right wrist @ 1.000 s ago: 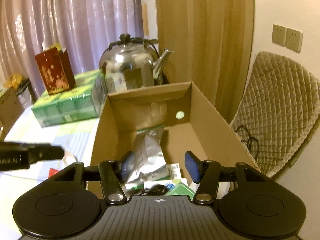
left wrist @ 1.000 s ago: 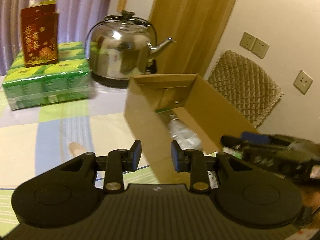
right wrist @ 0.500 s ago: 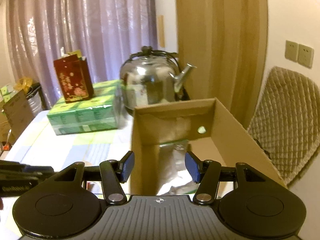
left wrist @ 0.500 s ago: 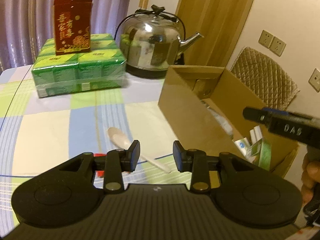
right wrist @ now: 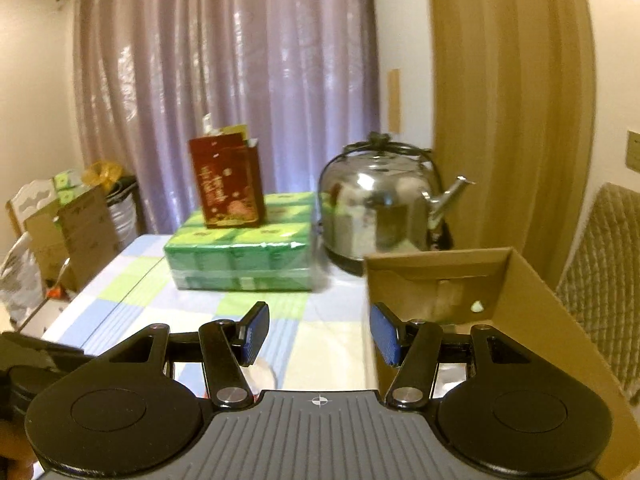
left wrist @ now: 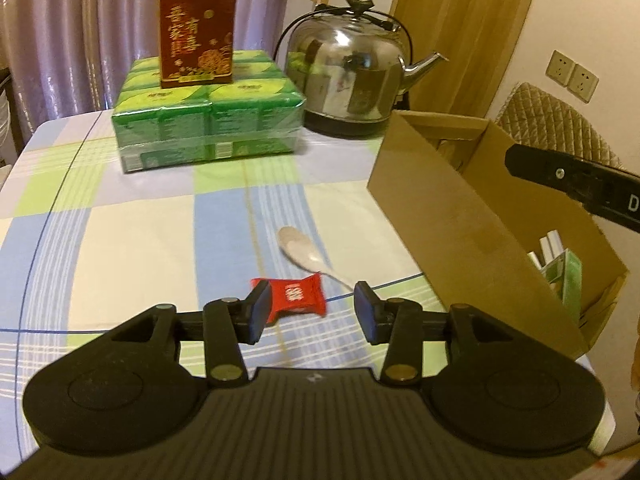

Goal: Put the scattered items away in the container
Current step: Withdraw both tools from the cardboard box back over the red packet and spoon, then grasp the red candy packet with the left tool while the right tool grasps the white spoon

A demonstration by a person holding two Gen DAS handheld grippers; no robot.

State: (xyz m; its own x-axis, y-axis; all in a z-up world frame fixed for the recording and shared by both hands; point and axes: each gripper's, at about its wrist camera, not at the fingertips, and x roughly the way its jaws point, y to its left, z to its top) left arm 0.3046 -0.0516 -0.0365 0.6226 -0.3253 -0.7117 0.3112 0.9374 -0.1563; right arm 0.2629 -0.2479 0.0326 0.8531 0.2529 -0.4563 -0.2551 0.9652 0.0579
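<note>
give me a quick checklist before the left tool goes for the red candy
1. Left tool open and empty: ok.
2. Red candy between the fingers' line: ok, though it sits nearer the left finger.
3. Spoon clear of the candy: cannot tell, its handle passes close beside the wrapper.
4. Cardboard box open, with room: ok, some items already inside.
5. Right tool open, empty: ok.
6. Right tool out of the drop path: not ok, it hangs over the box in the left wrist view.
</note>
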